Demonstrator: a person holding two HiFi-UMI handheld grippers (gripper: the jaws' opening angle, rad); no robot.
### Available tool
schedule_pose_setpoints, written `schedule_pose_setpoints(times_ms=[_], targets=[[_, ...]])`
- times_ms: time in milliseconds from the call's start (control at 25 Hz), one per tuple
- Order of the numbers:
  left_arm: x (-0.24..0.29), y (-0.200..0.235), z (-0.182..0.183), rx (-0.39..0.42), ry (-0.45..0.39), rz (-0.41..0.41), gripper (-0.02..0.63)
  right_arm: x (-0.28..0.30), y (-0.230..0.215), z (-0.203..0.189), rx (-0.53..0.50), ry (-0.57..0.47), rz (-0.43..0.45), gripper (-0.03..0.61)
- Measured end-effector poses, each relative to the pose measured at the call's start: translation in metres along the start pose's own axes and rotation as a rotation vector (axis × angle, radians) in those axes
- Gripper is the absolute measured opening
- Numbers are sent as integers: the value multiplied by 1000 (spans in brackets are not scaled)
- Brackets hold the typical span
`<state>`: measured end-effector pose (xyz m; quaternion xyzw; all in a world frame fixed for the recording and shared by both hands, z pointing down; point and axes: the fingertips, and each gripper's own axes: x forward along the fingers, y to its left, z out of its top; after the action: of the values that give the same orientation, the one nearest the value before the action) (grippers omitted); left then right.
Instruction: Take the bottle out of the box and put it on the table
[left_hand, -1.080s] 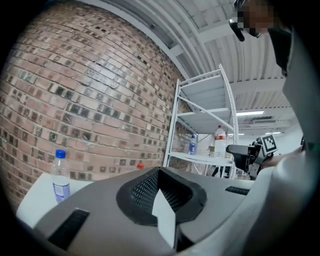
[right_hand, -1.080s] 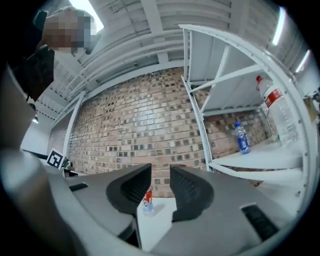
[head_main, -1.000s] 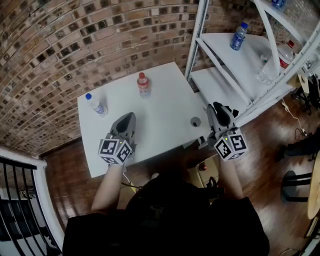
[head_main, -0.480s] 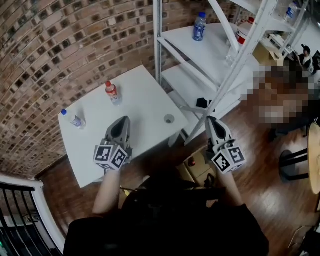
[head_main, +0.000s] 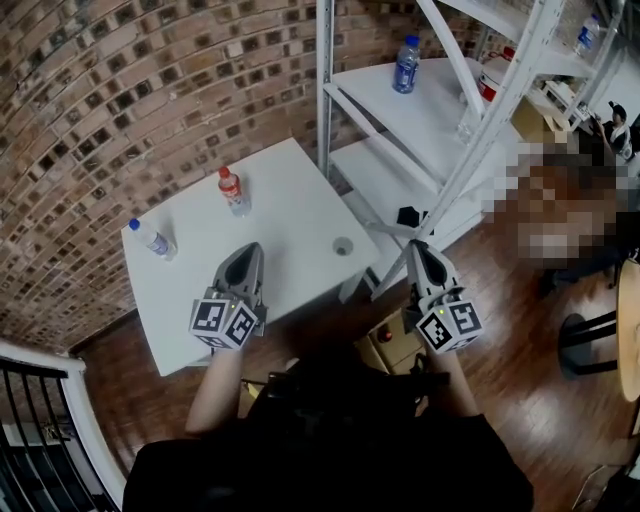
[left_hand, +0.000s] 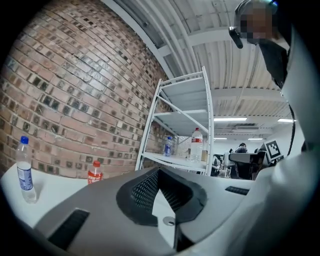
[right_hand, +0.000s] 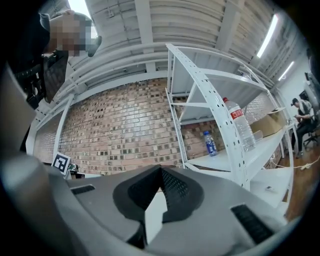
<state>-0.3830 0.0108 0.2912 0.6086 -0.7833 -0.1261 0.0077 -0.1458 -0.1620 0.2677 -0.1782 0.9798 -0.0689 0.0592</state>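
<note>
A cardboard box (head_main: 400, 352) sits on the floor below the table's right corner, and a red-capped bottle (head_main: 385, 336) shows inside it. My right gripper (head_main: 417, 249) hangs shut and empty above the box, beside the rack's leg; its jaws (right_hand: 160, 170) point at the rack. My left gripper (head_main: 247, 251) is shut and empty over the near part of the white table (head_main: 290, 215). On the table stand a red-labelled bottle (head_main: 232, 190) and a blue-capped bottle (head_main: 152, 238), which the left gripper view shows as the red one (left_hand: 94, 172) and the blue-capped one (left_hand: 23, 170).
A white metal rack (head_main: 430, 110) stands right of the table and holds a blue bottle (head_main: 405, 62) and a large clear bottle (head_main: 488, 70). A small round disc (head_main: 343, 246) lies near the table's right edge. A brick wall runs behind. A railing is at the lower left.
The head view has swung to the right, so the table sits further left and the rack and box show more. The right gripper has moved from the table's right corner to beside the rack's leg.
</note>
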Motion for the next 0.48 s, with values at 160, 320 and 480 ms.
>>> schedule_pose_setpoints(times_ms=[160, 320, 480], targets=[[-6, 9, -3, -4, 4, 28, 5, 5, -2, -5, 29, 5, -4, 3], [-11, 16, -9, -15, 12, 52, 5, 6, -7, -10, 40, 15, -14, 2], [-11, 19, -12, -17, 18, 67, 5, 7, -8, -15, 51, 31, -18, 2]])
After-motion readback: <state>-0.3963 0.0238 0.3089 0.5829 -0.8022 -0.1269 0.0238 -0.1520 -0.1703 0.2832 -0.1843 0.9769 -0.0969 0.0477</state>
